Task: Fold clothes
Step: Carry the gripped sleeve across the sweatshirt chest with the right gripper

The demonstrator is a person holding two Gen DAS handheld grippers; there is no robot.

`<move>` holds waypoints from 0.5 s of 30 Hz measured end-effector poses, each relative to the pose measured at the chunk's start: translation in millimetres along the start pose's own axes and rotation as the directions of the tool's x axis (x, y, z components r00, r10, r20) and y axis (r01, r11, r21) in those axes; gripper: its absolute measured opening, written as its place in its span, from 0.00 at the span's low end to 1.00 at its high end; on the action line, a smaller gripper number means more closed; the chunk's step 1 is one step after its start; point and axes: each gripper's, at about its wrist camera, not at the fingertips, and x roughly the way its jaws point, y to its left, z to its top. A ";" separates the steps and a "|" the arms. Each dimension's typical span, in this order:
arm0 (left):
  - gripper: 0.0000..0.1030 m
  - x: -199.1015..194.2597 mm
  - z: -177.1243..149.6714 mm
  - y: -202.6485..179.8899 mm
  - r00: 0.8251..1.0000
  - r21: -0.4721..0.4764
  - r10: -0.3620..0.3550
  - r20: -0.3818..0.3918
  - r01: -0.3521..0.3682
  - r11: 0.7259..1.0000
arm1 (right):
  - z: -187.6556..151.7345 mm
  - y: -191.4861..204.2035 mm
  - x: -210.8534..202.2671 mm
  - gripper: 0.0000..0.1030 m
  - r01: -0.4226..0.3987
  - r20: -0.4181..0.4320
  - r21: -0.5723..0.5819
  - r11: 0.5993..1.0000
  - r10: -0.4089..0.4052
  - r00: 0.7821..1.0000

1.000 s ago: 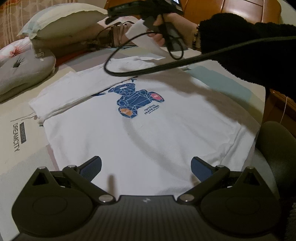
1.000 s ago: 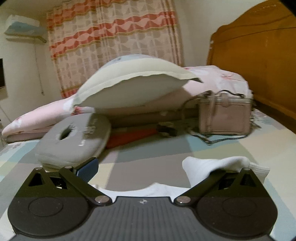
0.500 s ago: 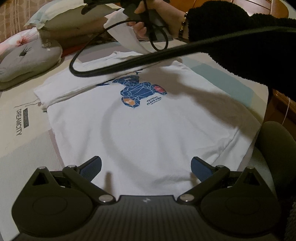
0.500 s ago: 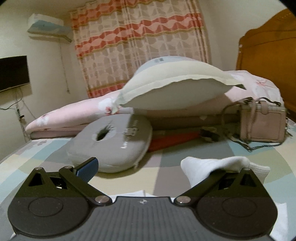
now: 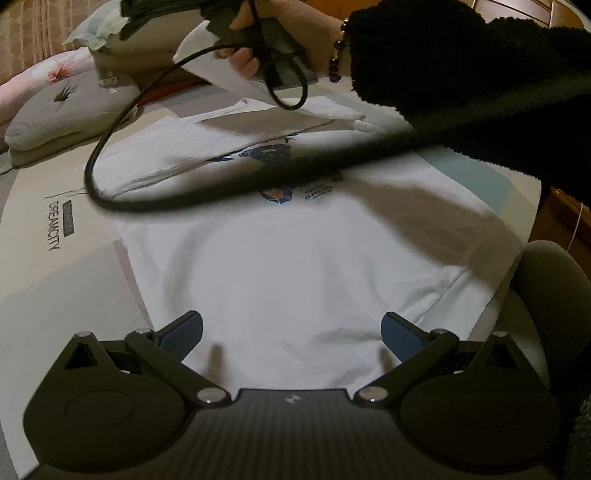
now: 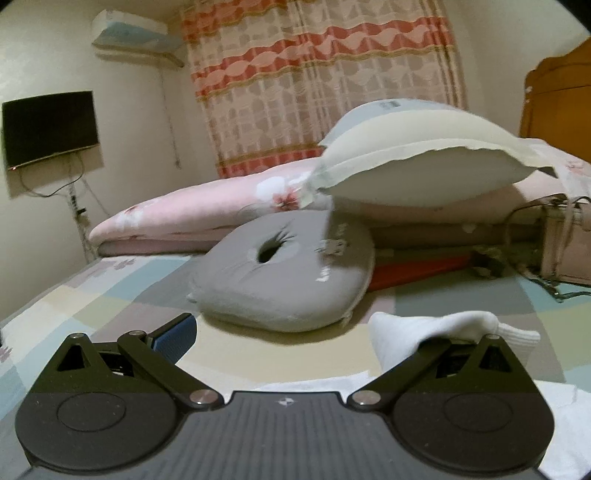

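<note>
A white T-shirt with a blue bear print lies flat on the bed, its left side folded inward. My left gripper hovers open over the near hem, with nothing between its fingers. At the far end a hand in a black fleece sleeve holds my right gripper, which lifts the shirt's white sleeve off the bed. In the right wrist view my right gripper stands wide open, and the white sleeve cloth drapes over its right finger. A black cable loops above the print.
A grey ring cushion lies just beyond the shirt. Behind it are a pale pillow, a pink quilt and a pink handbag. A grey chair back stands at the bed's right edge. The sheet carries printed lettering.
The right gripper has carried the lifted sleeve leftward over the shirt, and its view has swung left. The cable now hangs lower across the print. The left gripper has barely moved.
</note>
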 end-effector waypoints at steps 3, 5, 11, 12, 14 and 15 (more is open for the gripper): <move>0.99 -0.8 0.6 -1.1 1.000 0.003 -0.003 0.003 0.003 1.000 | -6.2 11.4 5.1 1.00 -0.018 -0.020 -0.017 1.000 0.017 1.000; 0.99 -1.2 0.7 -0.6 1.000 0.001 -0.004 0.005 0.004 1.000 | -10.3 18.2 8.4 1.00 -0.025 -0.035 -0.034 0.999 0.024 0.999; 0.99 0.3 -1.0 -0.5 1.000 -0.008 -0.002 -0.002 0.002 1.000 | -26.8 27.7 22.2 1.00 -0.046 -0.109 -0.060 0.997 0.039 0.993; 0.99 0.7 -1.2 -0.6 1.000 -0.010 -0.001 -0.003 0.001 1.000 | -30.2 26.5 24.5 1.00 -0.049 -0.124 -0.053 0.997 0.042 0.991; 0.99 1.2 -1.5 -0.1 1.000 -0.012 -0.002 -0.004 0.002 1.000 | -36.9 22.8 28.9 1.00 -0.054 -0.155 -0.035 0.998 0.048 0.987; 0.99 1.8 -1.2 1.4 1.000 -0.012 -0.006 -0.004 0.006 1.000 | -40.3 21.0 31.1 1.00 -0.057 -0.170 -0.026 0.998 0.052 0.984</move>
